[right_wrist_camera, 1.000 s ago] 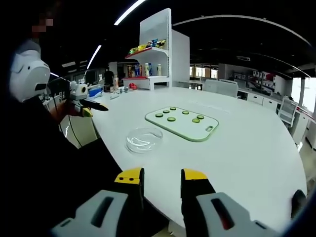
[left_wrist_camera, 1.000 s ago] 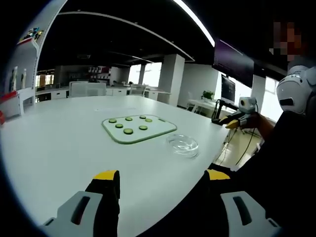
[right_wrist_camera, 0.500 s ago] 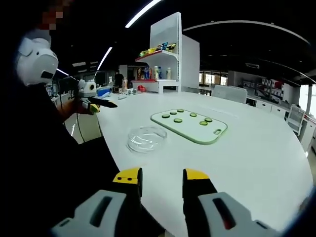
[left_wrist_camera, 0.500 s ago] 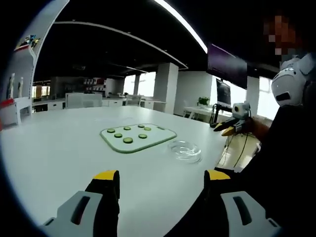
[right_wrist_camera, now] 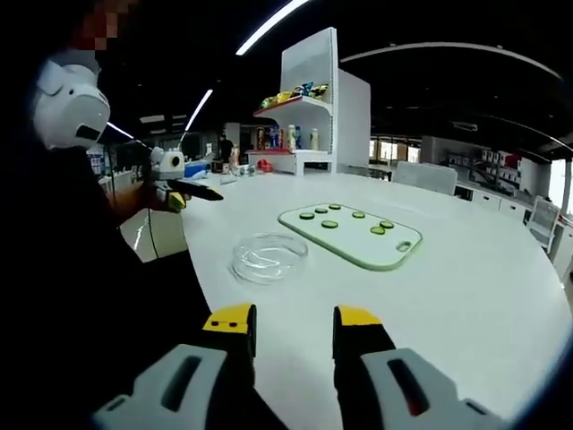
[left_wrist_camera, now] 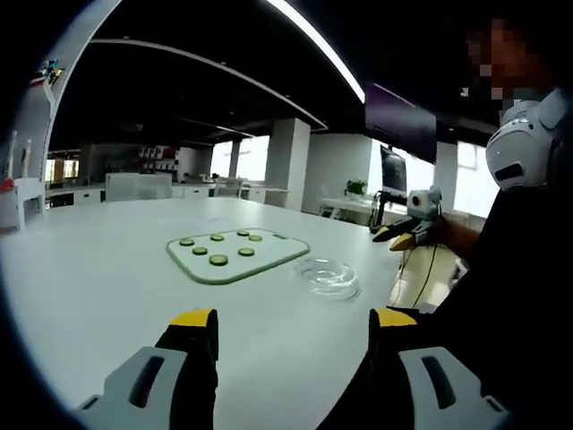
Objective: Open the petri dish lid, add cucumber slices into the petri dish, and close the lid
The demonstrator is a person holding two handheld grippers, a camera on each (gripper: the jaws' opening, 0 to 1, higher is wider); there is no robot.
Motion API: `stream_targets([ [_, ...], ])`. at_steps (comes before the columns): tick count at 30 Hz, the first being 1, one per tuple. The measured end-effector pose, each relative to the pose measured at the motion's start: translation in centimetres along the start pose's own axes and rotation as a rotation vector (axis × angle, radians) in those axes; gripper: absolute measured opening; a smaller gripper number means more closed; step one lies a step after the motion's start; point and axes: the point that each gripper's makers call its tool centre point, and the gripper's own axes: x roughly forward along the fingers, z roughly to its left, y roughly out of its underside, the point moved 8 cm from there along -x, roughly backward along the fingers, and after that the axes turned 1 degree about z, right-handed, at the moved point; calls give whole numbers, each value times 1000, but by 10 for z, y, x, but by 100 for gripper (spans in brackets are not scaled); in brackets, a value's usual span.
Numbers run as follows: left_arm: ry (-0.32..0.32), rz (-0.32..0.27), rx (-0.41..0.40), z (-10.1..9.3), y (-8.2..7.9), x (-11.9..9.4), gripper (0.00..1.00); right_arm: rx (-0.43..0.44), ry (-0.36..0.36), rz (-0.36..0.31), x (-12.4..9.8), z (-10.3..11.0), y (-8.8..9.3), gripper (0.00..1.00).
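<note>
Both cameras have dipped and swung slightly over the past second, so the whole scene sits a little differently in each view, while nothing on the table itself appears to have shifted. The left gripper (left_wrist_camera: 294,330), yellow-tipped black jaws spread wide with nothing between them, hangs above the near edge of the broad white table (left_wrist_camera: 89,269). The right gripper (right_wrist_camera: 294,324) has its jaws parted by a narrower gap, likewise empty, and is held low on the person's other side.

The clear, round, shallow petri dish (left_wrist_camera: 328,276), lid on as far as can be judged, rests on the tabletop near the edge closest to the person in dark clothing (left_wrist_camera: 519,305). Just beside it, farther in, lies the pale green-rimmed rectangular cutting board (left_wrist_camera: 269,254) with its dark green cucumber slices (left_wrist_camera: 218,260) laid apart from one another, probably so each can be pinched singly. In the right gripper view the dish (right_wrist_camera: 269,256) lies between the board (right_wrist_camera: 385,255) and the person.

Neither gripper is yet near the dish; lifting the lid looks like the step ahead. Open tabletop surrounds dish and board, though the dish's nearness to the table edge leaves less margin on that side.
</note>
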Motion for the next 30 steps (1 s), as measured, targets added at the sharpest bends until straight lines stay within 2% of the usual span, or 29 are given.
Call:
stream_targets([
  [11, 43, -1, -1, 6, 11, 16, 68, -30, -20, -41, 11, -2, 3, 35],
  [21, 91, 3, 41, 2, 8, 30, 68, -46, -66, -59, 25, 0, 4, 37],
  [30, 130, 20, 68, -2, 6, 48, 67, -61, -105, -82, 38, 3, -4, 38],
])
